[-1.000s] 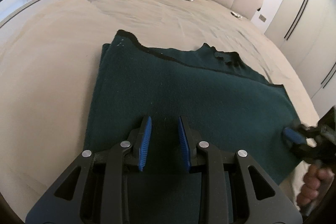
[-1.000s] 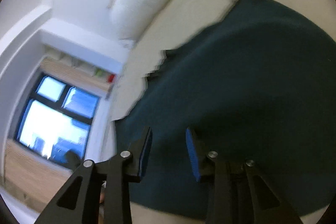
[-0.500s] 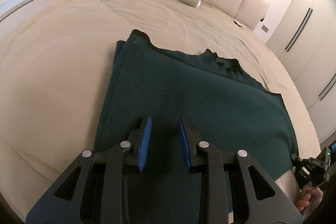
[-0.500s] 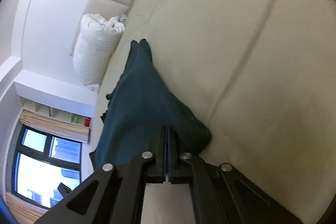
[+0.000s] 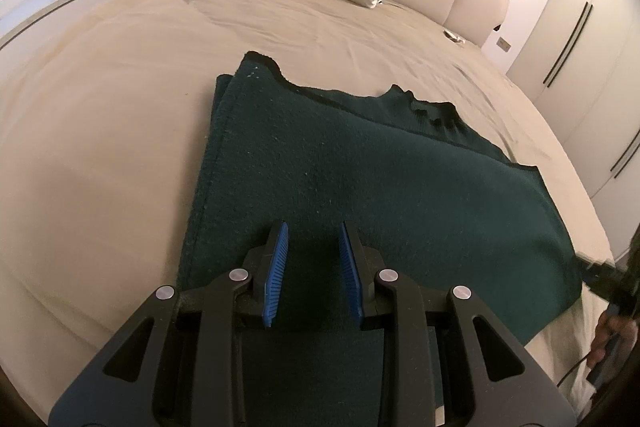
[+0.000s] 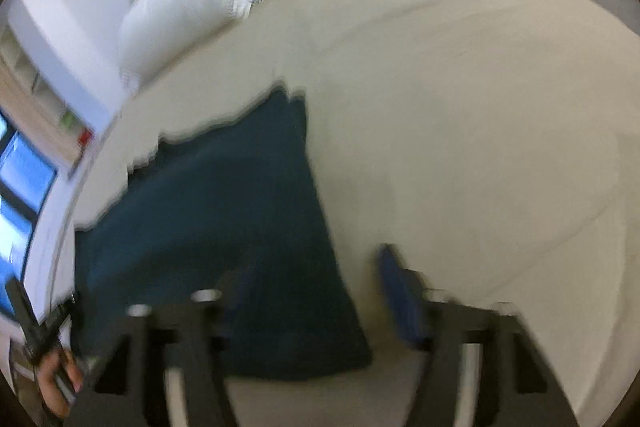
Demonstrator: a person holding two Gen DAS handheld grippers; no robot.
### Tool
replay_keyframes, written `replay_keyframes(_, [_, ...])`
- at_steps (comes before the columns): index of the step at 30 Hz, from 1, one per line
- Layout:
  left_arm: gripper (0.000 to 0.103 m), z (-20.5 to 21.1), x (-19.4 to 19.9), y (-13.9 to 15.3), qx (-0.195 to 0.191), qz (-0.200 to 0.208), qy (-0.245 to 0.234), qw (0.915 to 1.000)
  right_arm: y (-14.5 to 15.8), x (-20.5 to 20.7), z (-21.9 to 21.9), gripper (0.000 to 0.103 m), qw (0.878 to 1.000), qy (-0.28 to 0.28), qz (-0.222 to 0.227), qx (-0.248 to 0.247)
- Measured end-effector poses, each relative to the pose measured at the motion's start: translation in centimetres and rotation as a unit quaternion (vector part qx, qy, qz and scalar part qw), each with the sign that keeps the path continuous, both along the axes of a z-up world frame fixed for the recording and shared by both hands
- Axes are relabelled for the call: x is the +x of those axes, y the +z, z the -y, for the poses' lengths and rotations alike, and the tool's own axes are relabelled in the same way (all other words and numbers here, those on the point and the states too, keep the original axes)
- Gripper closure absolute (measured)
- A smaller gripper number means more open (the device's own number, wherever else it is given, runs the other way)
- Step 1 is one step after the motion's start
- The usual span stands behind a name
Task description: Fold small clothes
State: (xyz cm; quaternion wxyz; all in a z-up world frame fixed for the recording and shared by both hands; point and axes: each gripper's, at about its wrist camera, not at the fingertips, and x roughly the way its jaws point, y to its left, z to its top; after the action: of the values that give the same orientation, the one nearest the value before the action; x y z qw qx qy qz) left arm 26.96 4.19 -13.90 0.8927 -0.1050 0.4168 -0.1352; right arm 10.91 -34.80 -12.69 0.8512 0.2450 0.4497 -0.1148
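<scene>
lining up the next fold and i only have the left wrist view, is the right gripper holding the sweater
observer: No. The right gripper is open, jaws wide apart, gripping nothing.
operator: where is it relative to the sweater
observer: It straddles the right edge of the sweater: one finger is over the fabric, and the blue pad of the other is over bare sheet.
operator: is the near corner lifted
observer: The near corner looks to lie flat on the sheet between the fingers, though the right wrist frame is motion-blurred.
</scene>
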Motion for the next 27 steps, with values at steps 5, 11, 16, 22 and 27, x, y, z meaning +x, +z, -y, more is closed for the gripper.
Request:
replay_keyframes(5, [0.077,0.0,-0.1,0.3,-0.002,-0.002,0.001,1.0000,-0.2,-2.2,1.0,0.093,0.999,-0.025,0.026,0.033])
replay_keyframes(11, [0.077,0.0,-0.2,0.2,0.008,-0.001,-0.006,0.9999,-0.8,-3.3,0.7,0.095,0.995,-0.059,0.039,0.075])
replay_keyframes(16, [0.077,0.8,0.1,-0.4,0.038,0.000,-0.018,0.9991,-1.6,-2.8,1.4,0.089,0.990,-0.059,0.053,0.114])
replay_keyframes(22, [0.077,1.4,0.5,-0.6,0.063,-0.004,-0.021,0.9978,4.6,-3.1,-1.3,0.069,0.992,-0.087,0.094,0.012])
replay_keyframes(27, [0.077,1.5,0.6,-0.8,0.064,-0.005,-0.022,0.9977,3.6,3.1,-9.4,0.069,0.972,0.093,0.132,0.168])
